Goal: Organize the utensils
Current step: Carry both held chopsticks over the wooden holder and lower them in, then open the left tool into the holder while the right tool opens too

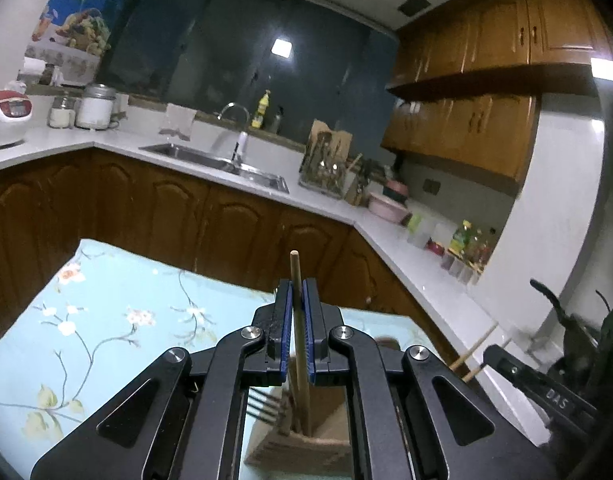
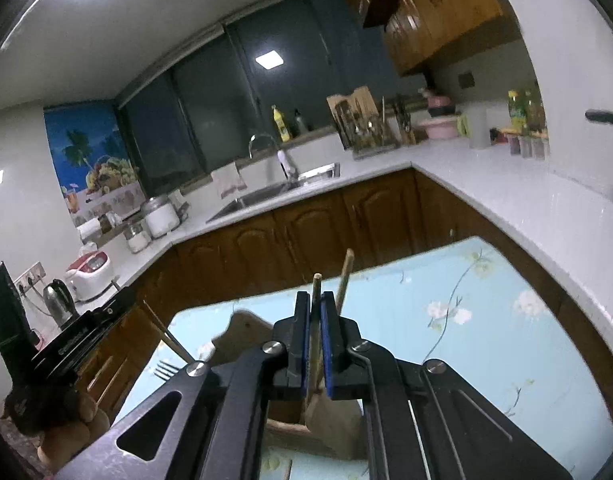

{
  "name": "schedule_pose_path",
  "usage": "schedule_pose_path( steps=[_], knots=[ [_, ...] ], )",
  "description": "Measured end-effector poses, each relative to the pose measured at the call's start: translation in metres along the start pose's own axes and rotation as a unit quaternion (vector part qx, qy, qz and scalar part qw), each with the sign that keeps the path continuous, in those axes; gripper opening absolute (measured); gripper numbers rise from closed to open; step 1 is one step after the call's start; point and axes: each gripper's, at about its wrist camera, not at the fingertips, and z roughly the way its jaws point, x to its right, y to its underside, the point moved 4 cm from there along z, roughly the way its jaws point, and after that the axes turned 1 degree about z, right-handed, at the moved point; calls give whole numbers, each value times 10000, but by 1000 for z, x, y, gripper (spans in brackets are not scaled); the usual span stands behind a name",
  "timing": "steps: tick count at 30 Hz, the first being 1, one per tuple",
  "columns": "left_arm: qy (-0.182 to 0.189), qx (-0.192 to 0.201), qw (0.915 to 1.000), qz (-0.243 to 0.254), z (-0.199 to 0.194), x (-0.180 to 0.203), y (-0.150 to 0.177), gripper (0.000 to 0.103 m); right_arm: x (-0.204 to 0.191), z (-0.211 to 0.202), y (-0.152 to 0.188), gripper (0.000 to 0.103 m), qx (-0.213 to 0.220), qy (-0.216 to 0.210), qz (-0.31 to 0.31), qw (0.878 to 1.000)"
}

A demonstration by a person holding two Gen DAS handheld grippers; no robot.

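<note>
My left gripper (image 1: pixel 297 292) is shut on a wooden chopstick (image 1: pixel 296 276) that stands upright, its lower end down in a wooden utensil holder (image 1: pixel 302 444) on the floral tablecloth. A fork (image 1: pixel 264 406) sticks out of the holder to the left. My right gripper (image 2: pixel 315 304) is shut on another wooden chopstick (image 2: pixel 316 284), also upright over the same holder (image 2: pixel 330 420). A second stick (image 2: pixel 344 280) leans just right of it. The fork (image 2: pixel 166 370) shows at the left in the right wrist view. The other gripper shows at each view's edge.
The light blue floral tablecloth (image 1: pixel 106 320) covers the table. Beyond it run brown cabinets and a white L-shaped counter (image 1: pixel 326 208) with a sink (image 1: pixel 226 162), a rice cooker (image 1: pixel 6 116), jars, a dish rack and bottles. A kettle (image 2: pixel 58 300) stands at the left.
</note>
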Motion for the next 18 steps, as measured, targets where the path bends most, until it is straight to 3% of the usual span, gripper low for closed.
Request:
schedule_pose_path(
  steps=[4, 18],
  knots=[
    [55, -299, 9993, 232, 6, 5, 7, 5, 2, 0, -3, 5, -62, -17, 36, 10000],
    [61, -486, 9983, 328, 3, 11, 4, 6, 5, 4, -6, 10, -227, -83, 225, 9995]
  ],
)
